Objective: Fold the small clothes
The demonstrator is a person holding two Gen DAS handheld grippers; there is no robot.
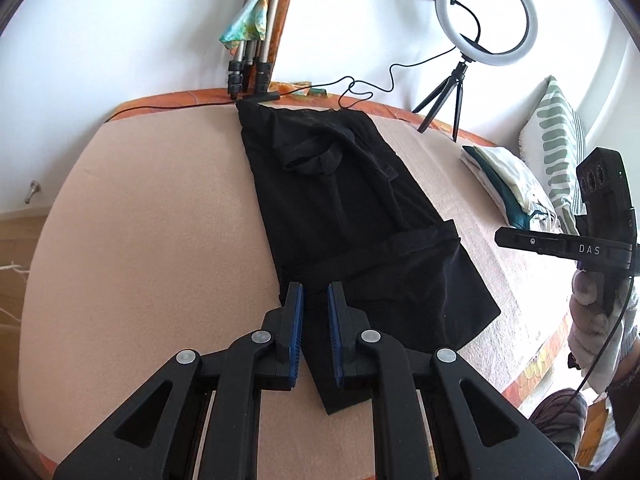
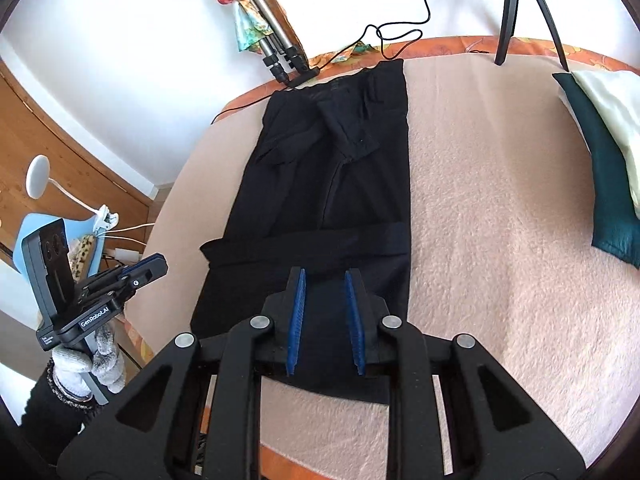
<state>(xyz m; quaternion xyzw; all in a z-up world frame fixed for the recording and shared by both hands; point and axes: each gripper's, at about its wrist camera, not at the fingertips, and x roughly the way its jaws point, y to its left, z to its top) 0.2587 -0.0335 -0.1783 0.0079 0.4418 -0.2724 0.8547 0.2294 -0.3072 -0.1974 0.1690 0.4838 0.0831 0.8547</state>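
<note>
A black garment [image 1: 348, 216] lies lengthwise on the pink blanket [image 1: 140, 240], sleeves folded in over its middle; it also shows in the right wrist view [image 2: 332, 184]. My left gripper [image 1: 315, 292] hovers over the garment's near left edge, jaws parted a little, nothing between the blue pads. My right gripper [image 2: 325, 280] is open and empty above the garment's near hem. The right gripper shows side-on in the left wrist view [image 1: 516, 238]. The left gripper shows at the left of the right wrist view [image 2: 152, 266].
A ring light on a tripod [image 1: 486, 20] and a leaning tripod with a doll [image 1: 252, 20] stand at the far edge, a cable [image 1: 360, 88] between them. Folded clothes [image 1: 508, 176] and a striped pillow [image 1: 560, 136] lie to the right. Wooden furniture [image 2: 60, 136] stands left.
</note>
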